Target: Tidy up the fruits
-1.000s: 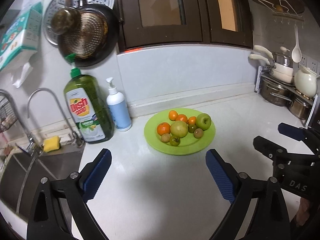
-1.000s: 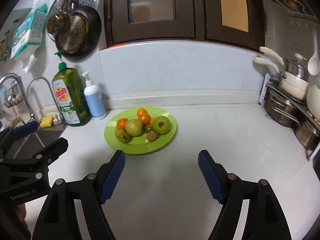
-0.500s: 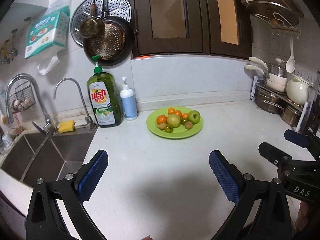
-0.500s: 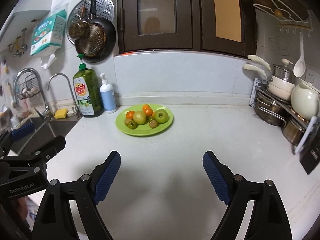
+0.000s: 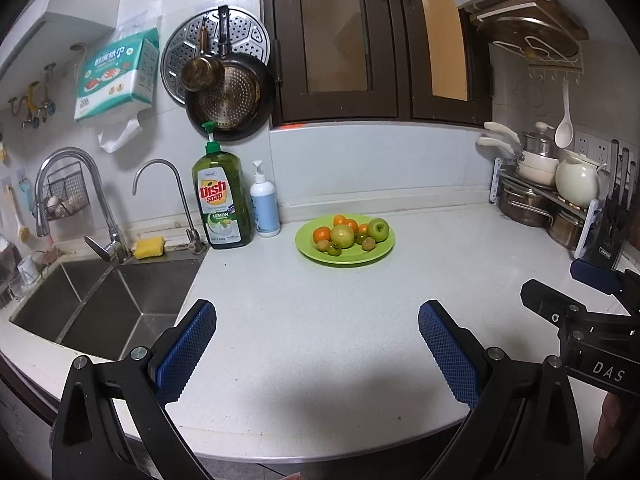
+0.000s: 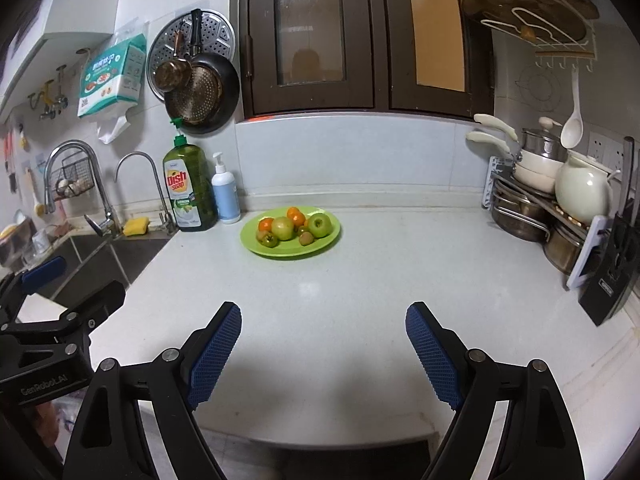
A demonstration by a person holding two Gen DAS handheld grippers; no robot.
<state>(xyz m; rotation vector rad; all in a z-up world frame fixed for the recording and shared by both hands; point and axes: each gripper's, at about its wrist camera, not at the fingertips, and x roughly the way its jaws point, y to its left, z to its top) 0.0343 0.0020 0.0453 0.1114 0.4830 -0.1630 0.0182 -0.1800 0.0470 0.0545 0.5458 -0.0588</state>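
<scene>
A green plate sits at the back of the white counter, and also shows in the right wrist view. On it lie a green apple, a yellow-green fruit, several small oranges and a few small brown and green fruits. My left gripper is open and empty, well in front of the plate near the counter's front edge. My right gripper is open and empty, also far short of the plate. The right gripper also shows in the left wrist view, and the left gripper in the right wrist view.
A dish soap bottle and a white pump bottle stand left of the plate. A steel sink with two taps lies at the left. A rack of pots, a white jug and a knife block stand at the right.
Both grippers have pulled back and up from the plate. The plate looks smaller and farther, and the counter's front edge has come into view. Both stay open.
</scene>
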